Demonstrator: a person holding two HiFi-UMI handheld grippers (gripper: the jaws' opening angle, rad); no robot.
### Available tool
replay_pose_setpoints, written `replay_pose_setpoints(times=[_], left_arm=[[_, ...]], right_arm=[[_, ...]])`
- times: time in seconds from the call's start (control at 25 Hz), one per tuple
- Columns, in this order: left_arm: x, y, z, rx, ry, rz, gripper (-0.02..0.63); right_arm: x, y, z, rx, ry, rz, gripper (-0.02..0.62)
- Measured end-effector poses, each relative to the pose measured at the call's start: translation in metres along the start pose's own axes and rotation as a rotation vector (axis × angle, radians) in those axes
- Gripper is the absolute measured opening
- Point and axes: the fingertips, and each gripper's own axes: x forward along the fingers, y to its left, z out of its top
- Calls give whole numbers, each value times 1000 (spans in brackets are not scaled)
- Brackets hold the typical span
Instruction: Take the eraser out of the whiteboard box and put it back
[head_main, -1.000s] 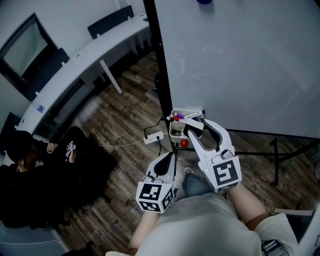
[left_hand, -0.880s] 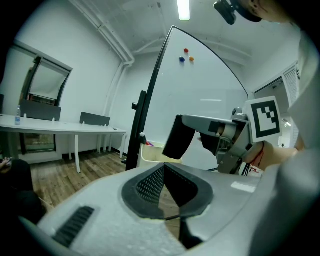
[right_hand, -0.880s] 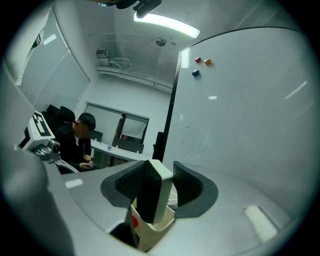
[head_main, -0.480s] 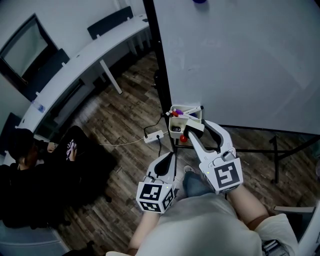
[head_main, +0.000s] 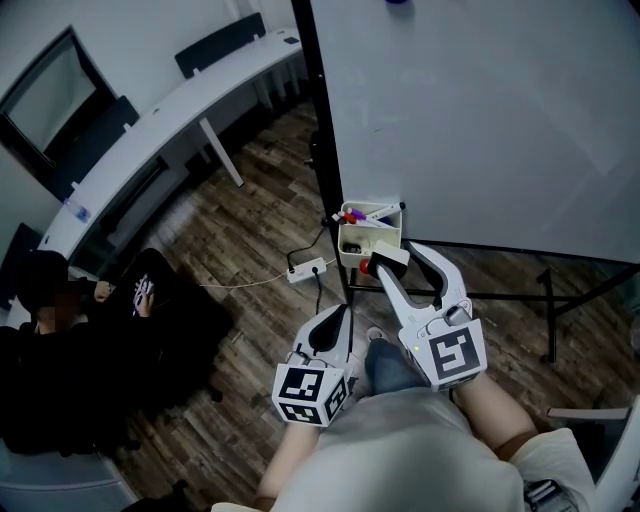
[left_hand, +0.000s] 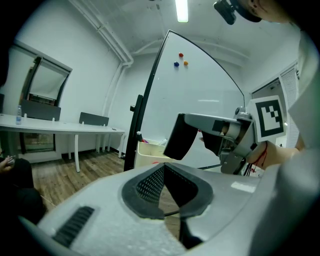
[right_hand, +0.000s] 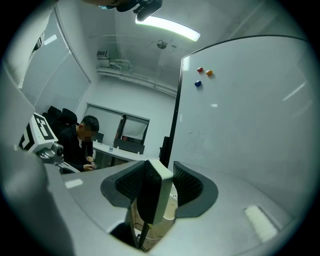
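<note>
Now clear of the box: we hold two grippers and one eraser. It is gripped between the jaws of our right gripper, just in front of the single cream box on the whiteboard frame. The eraser is a slim block with a pale back and a dark felt face, and it stands on edge between the pads. Our left gripper, nearer us, has its jaws pressed together on nothing. Three magnets, red, blue and orange, dot the one whiteboard. One person sits at left. A second ago the eraser sat at the box's mouth; it has since drawn back toward us, grip unchanged.
</note>
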Motion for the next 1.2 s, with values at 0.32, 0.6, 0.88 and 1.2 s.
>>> replay_pose_setpoints(times=[0.32, 0.6, 0.88, 1.2], left_arm=[[-14, -5, -5, 2, 0, -4, 0], [-27, -10, -9, 2, -8, -3, 0], [-37, -14, -12, -1, -13, 1, 0], [-44, -17, -15, 10, -13, 16, 0]], right_arm=[[-13, 12, 4, 10, -5, -5, 187], [-27, 22, 10, 14, -18, -11, 187], [-38, 30, 13, 15, -24, -8, 187], [-46, 34, 12, 24, -20, -6, 187]])
